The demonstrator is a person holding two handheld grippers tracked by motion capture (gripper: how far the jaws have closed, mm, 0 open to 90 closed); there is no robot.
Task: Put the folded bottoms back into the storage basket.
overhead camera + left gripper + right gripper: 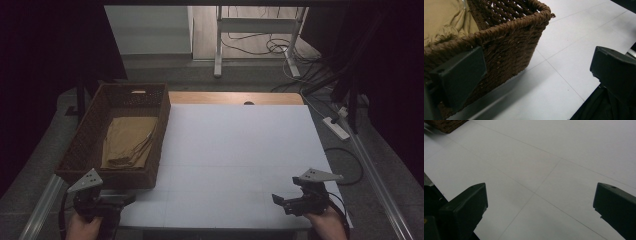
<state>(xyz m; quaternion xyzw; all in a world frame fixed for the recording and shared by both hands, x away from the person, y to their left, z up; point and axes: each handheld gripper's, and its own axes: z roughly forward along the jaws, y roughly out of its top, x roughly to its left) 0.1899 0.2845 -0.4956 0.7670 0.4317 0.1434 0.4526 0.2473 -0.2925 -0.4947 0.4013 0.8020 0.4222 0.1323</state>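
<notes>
At the left, a dark woven basket (95,131) stands on the white worktop (240,160), and a tan cloth (129,141) lies loosely folded and creased inside it. The left gripper (537,72) waits just beside the basket's near corner with its fingers spread wide and empty. To reach the cloth, it would probably do best to rise over the rim and come down on a raised fold, avoiding the wicker wall. At the right, the right gripper (540,205) hovers over bare worktop, its fingers likewise spread and empty.
</notes>
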